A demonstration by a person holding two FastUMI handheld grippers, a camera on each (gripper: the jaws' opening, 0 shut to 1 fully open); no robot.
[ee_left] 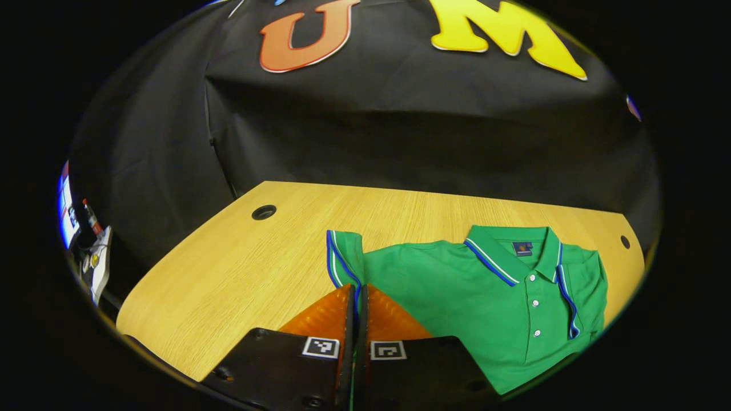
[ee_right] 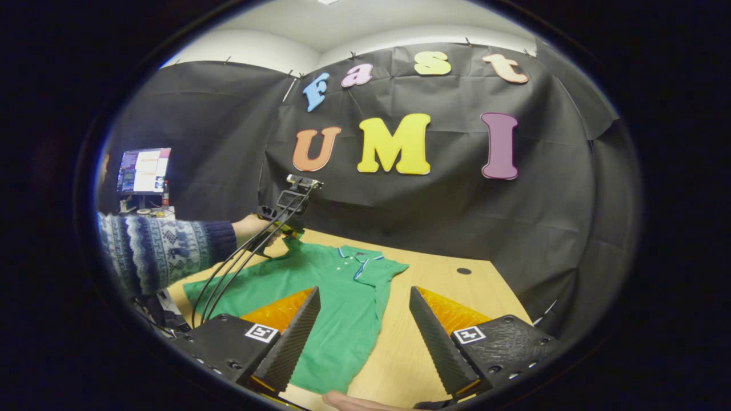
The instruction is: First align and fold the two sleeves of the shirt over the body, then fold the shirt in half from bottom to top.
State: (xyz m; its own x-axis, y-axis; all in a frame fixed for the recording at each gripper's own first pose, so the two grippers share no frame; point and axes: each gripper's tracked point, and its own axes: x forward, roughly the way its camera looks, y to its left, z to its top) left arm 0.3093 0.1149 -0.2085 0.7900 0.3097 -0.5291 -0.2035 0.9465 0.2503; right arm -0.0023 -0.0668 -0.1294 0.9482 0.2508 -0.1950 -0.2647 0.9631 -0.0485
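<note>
A green polo shirt point(ee_left: 445, 285) with blue-and-white trim lies face up on the wooden table point(ee_left: 228, 274), collar towards the far wall. My left gripper point(ee_left: 358, 288) is shut on the trimmed cuff of its left sleeve point(ee_left: 344, 257), which stands up from the tabletop. In the right gripper view the same shirt point(ee_right: 342, 308) stretches towards me, and a hand in a patterned sleeve point(ee_right: 165, 248) holds the left gripper point(ee_right: 285, 212) at the raised sleeve. My right gripper point(ee_right: 364, 292) hangs open above the shirt's lower right part, holding nothing. The other sleeve point(ee_right: 388, 267) lies beside the collar.
Bare table point(ee_right: 451, 285) runs to the right of the shirt, with a cable hole point(ee_right: 464, 271) near the far corner and another cable hole point(ee_left: 264, 212) at the far left. A monitor point(ee_right: 143, 170) stands off the table at the left. Cables point(ee_right: 228, 274) hang from the left gripper.
</note>
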